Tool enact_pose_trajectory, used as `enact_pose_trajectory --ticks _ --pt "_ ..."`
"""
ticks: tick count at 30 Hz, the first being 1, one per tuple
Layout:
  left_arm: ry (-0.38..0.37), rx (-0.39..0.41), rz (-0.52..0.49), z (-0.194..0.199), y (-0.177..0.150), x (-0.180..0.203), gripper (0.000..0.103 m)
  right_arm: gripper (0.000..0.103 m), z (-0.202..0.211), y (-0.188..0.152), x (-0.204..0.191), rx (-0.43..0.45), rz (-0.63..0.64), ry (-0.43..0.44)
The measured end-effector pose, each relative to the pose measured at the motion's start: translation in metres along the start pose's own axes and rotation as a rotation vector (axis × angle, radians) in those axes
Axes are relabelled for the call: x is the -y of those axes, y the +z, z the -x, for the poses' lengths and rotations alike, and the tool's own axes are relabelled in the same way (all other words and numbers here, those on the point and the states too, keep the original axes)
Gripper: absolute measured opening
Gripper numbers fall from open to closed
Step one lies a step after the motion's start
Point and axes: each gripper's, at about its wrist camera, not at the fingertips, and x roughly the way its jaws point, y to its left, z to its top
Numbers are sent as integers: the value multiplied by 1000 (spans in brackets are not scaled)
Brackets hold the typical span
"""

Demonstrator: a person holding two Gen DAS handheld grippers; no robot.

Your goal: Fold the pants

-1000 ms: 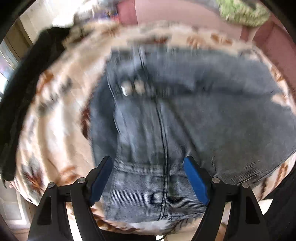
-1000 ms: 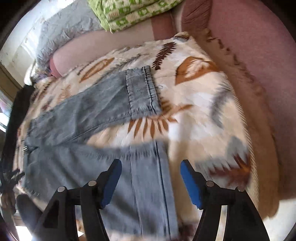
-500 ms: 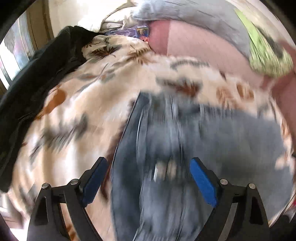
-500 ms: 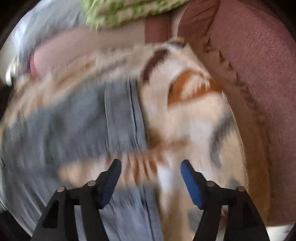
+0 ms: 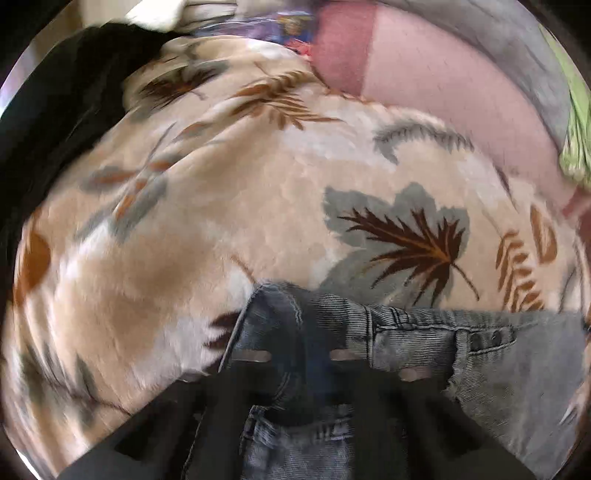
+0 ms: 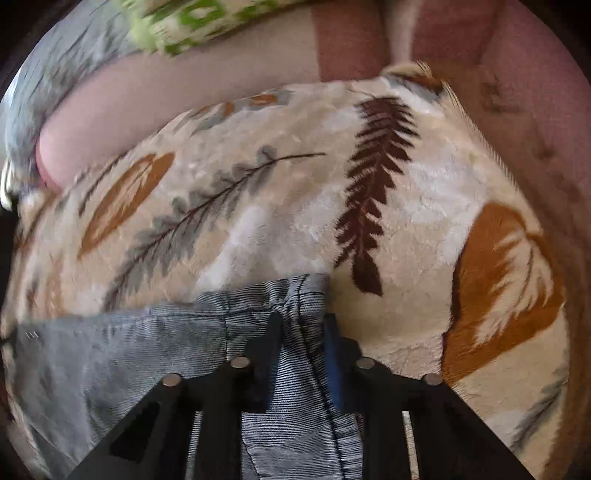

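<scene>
Grey-blue corduroy-like pants (image 5: 413,332) lie on a beige leaf-print blanket (image 5: 221,221). In the left wrist view my left gripper (image 5: 301,356) is blurred and shut on the waistband corner, near the belt loops and rivets. In the right wrist view my right gripper (image 6: 301,326) has its jaws closing around the hem end of a pant leg (image 6: 147,343). Bunched fabric sits pinched between the black finger and the blue pad (image 6: 331,354). Both grippers point steeply down at the blanket (image 6: 258,203).
The blanket covers a pink sofa seat, with the backrest (image 5: 443,96) behind and an armrest (image 6: 535,118) at the right. A black garment (image 5: 55,118) is heaped at the left edge. A grey cushion (image 5: 517,48) and a green patterned pillow (image 6: 207,26) rest on the backrest.
Both grippers swept across the pants toward the far edge of the cloth, from open over the fabric to closed on it: left on the waistband, right on the leg hem.
</scene>
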Motion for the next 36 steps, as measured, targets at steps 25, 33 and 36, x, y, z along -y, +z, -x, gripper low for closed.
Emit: enact_pose_trajectory --ticks 25,33,36 --pt "146 53 -114 14 -40 6 69 20 37 -97 15 -67 48 -66" --pt "33 92 -31 17 6 7 69 76 45 -28 27 119 -96 40" --pt "38 32 -10 -6 13 12 69 76 26 11 14 141 -105 76"
